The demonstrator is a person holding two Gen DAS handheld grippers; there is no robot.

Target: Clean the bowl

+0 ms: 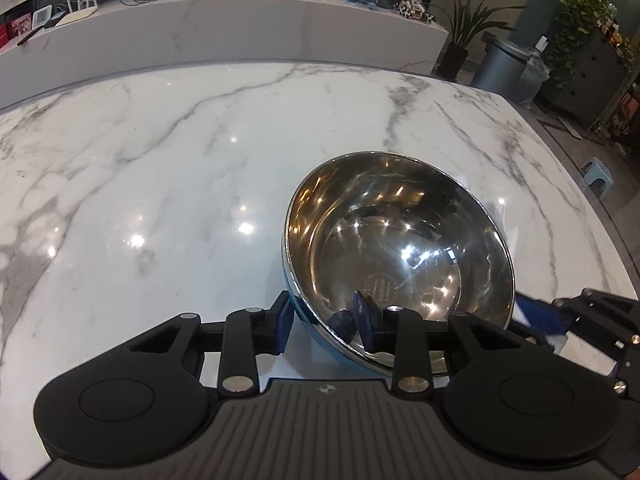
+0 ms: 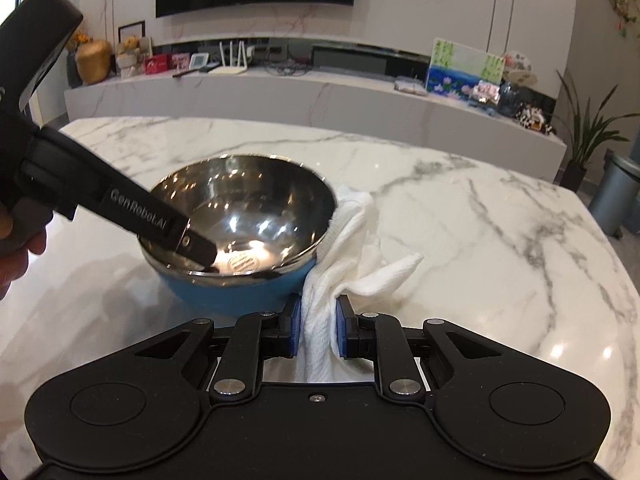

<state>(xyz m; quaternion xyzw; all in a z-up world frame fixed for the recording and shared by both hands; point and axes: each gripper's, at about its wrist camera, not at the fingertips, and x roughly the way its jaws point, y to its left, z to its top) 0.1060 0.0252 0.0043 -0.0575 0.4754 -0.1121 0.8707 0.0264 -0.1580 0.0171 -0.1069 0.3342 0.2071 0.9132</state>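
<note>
The left gripper (image 1: 324, 322) is built of matte black plastic: two round discs at five and seven o'clock, a ribbed grey plate between them, silver rivets on the linkage bars, and blue rubber pads (image 1: 362, 312). The right gripper (image 2: 318, 330) is made alike, with one screw at centre. White "GenRobot.AI" lettering (image 2: 140, 212) is carried on the left one's arm

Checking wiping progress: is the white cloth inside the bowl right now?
No. The white cloth is draped outside the bowl, against its rim and down onto the table, pinched in the right gripper.
</note>
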